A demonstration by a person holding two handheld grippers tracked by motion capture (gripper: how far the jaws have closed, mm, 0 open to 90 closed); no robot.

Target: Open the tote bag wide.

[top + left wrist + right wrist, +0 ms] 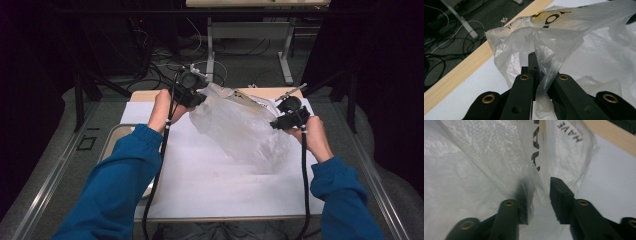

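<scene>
a clear plastic bag (240, 127) is held up over a white-covered table (210, 180), near its far edge. the left gripper (535, 75) has its jaws pinched tight on a fold of the bag's film. the right gripper (539, 195) has its jaws parted with film between them, beside black letters reading "have" (576, 133).

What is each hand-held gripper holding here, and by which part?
Left hand-held gripper: shut on the plastic bag, pinching its bunched edge. Right hand-held gripper: open, film between its jaws, not clamped.
</scene>
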